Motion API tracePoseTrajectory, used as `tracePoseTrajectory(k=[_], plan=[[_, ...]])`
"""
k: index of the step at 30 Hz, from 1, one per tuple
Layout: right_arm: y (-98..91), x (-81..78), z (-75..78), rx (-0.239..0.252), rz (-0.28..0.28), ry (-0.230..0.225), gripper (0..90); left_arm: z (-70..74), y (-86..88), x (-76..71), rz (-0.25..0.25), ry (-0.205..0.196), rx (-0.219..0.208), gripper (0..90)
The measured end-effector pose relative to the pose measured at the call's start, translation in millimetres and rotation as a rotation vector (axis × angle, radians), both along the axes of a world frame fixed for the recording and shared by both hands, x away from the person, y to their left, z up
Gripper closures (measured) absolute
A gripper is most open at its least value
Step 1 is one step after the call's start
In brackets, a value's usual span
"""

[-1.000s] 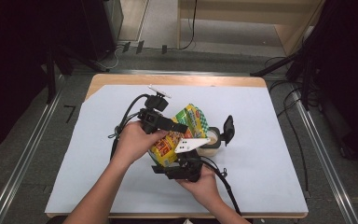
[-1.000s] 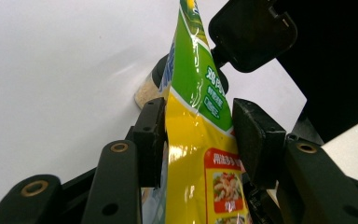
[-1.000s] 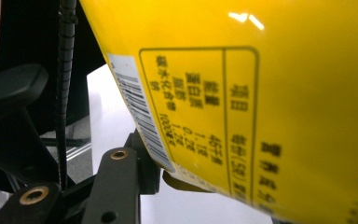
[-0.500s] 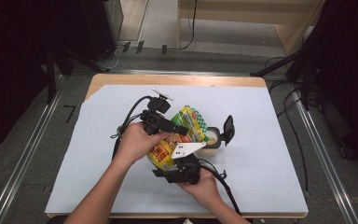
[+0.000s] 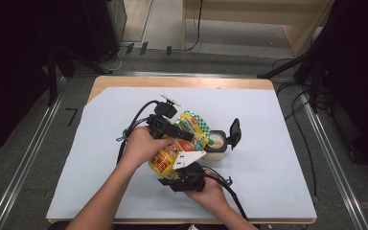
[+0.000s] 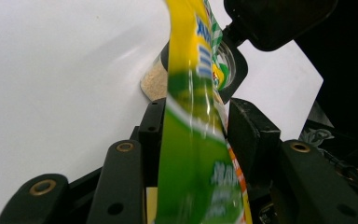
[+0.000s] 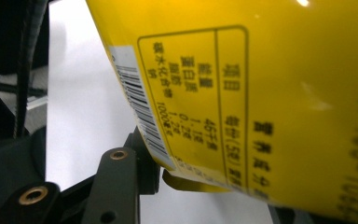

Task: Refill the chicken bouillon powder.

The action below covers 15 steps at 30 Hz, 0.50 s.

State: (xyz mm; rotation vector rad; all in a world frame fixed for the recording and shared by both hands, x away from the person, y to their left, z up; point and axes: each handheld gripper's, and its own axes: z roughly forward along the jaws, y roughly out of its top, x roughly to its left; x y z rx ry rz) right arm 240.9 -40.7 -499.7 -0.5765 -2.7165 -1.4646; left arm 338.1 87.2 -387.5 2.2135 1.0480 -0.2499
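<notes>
Your left gripper [image 5: 184,133] and right gripper [image 5: 175,168] share one glossy, flexible yellow-and-green pouch [image 5: 184,141] above the white tabletop [image 5: 268,158]. In the left gripper view its thin upper edge runs between the black jaws, which have just been closing and now pinch it. In the right gripper view the bulging base, printed with a barcode and a table, sits clamped between those jaws. The pouch's long axis tilts from the right jaws up towards the clear jar [image 5: 215,143], whose black hinged lid [image 5: 234,133] stands open beyond the left jaws.
</notes>
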Motion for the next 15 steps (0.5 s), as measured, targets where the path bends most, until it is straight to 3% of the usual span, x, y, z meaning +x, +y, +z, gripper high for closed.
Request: tracePoseTrajectory(k=[3,9,15], plan=[[2.4,-2.2,-2.2,-0.022,0.005,-0.006,59.5,-1.9,1.0,0.3,-0.01,-0.01,0.004,65.2],[3.0,-1.9,-4.7,-0.048,0.004,-0.028,59.5,-3.7,6.1,1.9,-0.015,0.01,-0.026,74.6],[3.5,-4.5,-3.2,-0.051,0.018,-0.061,59.4,2.7,18.4,1.6,-0.037,0.014,-0.105,86.0]])
